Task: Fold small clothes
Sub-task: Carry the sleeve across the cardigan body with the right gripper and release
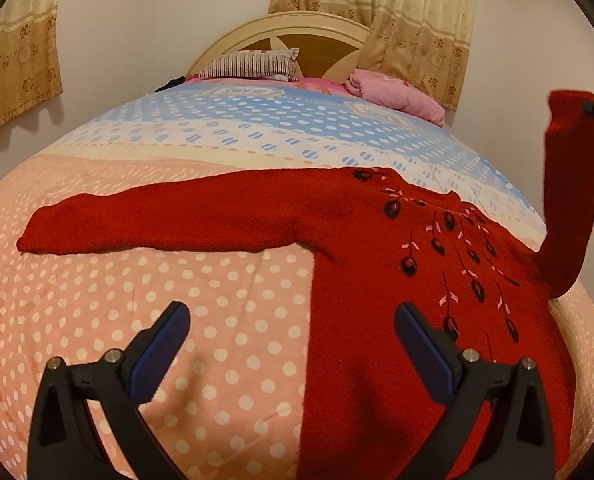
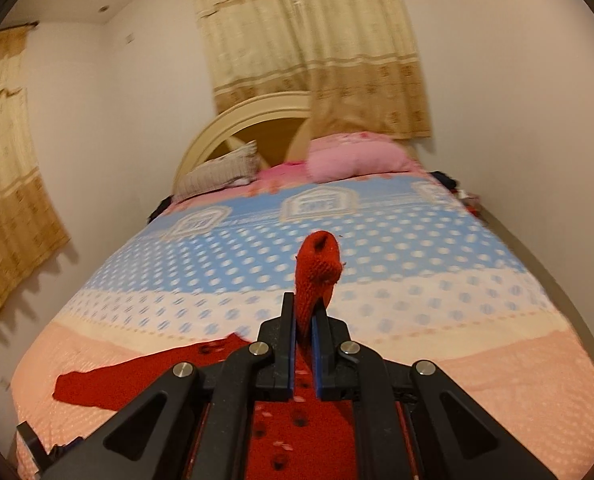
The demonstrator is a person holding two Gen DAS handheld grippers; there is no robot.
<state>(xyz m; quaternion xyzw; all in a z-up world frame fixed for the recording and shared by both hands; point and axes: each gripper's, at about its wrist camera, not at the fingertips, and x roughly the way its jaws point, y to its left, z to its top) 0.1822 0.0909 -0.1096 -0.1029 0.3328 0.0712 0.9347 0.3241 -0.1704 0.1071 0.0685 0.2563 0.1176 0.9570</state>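
Above the bed (image 1: 137,300), right claw (image 2: 305,320) pinches the red sweater's (image 1: 377,280) sleeve; left claw (image 1: 293,332) spread.

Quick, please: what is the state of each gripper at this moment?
Left gripper: open, holding nothing, above the bedspread.
Right gripper: closed on the sleeve of the red sweater, lifted off the bed.

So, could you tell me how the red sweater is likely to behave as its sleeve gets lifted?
Probably floppy: the sleeve pinched by the right gripper hangs limp. Its fuzzy knit likely resists slipping, and the red sweater may drag across the bedspread.
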